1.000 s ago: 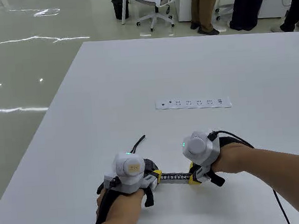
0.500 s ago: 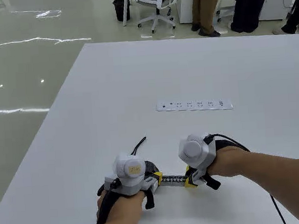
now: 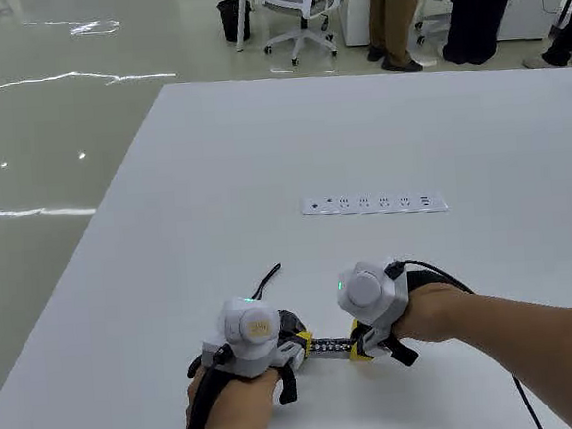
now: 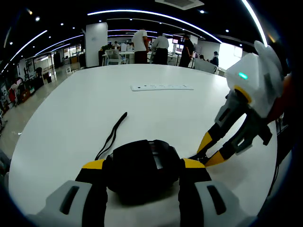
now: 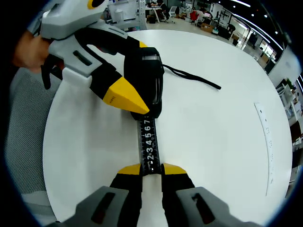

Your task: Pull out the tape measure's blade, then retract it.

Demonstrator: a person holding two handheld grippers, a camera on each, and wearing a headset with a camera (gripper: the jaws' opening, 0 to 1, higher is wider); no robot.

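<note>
Tightly — left claw around tape measure, right claw on blade.

Bright, even ceiling light; glare streaks the glossy floor at upper left. Gripper views bulge at edges; the black tape measure loses detail.

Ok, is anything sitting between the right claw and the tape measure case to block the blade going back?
Nothing visible does. The short blade runs straight from the right claw to the case in the left claw.
</note>
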